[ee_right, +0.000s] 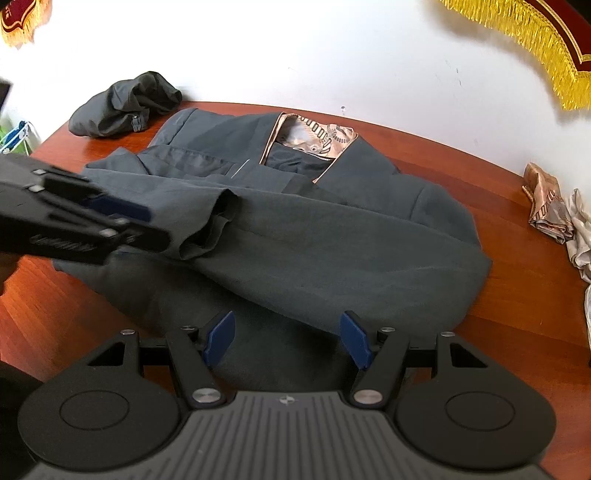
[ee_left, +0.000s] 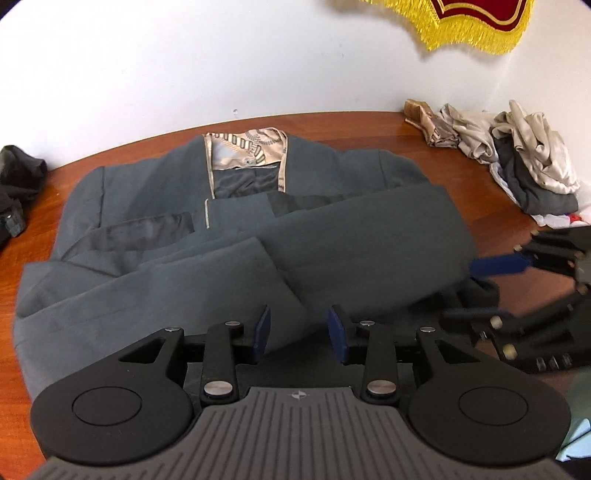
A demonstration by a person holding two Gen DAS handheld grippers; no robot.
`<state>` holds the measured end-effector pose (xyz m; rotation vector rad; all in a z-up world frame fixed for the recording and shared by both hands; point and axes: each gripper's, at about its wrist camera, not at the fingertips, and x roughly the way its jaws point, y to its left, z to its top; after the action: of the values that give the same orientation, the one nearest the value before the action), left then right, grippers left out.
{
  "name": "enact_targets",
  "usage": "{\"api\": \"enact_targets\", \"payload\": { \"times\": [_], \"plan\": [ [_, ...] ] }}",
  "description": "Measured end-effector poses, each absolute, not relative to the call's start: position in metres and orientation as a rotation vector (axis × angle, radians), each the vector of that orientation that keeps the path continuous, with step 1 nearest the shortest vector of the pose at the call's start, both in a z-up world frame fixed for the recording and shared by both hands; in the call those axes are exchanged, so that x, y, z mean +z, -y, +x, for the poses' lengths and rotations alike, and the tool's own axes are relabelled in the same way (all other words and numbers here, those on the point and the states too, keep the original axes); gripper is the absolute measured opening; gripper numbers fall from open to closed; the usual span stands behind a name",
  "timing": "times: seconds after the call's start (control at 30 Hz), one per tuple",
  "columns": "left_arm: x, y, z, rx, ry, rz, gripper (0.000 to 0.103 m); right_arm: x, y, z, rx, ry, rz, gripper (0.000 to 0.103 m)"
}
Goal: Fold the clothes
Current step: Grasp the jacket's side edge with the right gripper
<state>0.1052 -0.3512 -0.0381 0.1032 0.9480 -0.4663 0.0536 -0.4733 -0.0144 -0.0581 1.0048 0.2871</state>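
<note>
A dark grey jacket with a patterned beige lining at the collar lies flat on the wooden table, both sleeves folded across its front. It also shows in the right wrist view. My left gripper is open and empty just above the jacket's near hem. My right gripper is open and empty over the near hem. The left gripper also shows at the left of the right wrist view; the right gripper shows at the right of the left wrist view.
A pile of beige and grey clothes lies at the back right of the table. A crumpled dark garment lies at the back left. A red banner with yellow fringe hangs on the white wall.
</note>
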Motion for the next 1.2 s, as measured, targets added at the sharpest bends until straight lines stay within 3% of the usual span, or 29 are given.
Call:
{"api": "enact_targets", "payload": {
  "times": [0.73, 0.93, 1.03, 1.2],
  "plan": [
    [-0.043, 0.271, 0.079, -0.325, -0.996, 0.091, 0.050, -0.024, 0.407, 0.141, 0.481, -1.010, 0.016, 0.068],
    [-0.045, 0.248, 0.075, -0.266, -1.014, 0.072, 0.052, -0.051, 0.388, 0.177, 0.548, -1.078, 0.042, 0.059],
    [-0.047, 0.235, 0.072, -0.230, -1.024, 0.059, 0.052, -0.061, 0.387, 0.184, 0.570, -1.098, 0.078, 0.041],
    [-0.051, 0.226, 0.066, -0.205, -1.040, 0.049, 0.052, -0.068, 0.381, 0.189, 0.572, -1.083, 0.070, 0.040]
  ]
}}
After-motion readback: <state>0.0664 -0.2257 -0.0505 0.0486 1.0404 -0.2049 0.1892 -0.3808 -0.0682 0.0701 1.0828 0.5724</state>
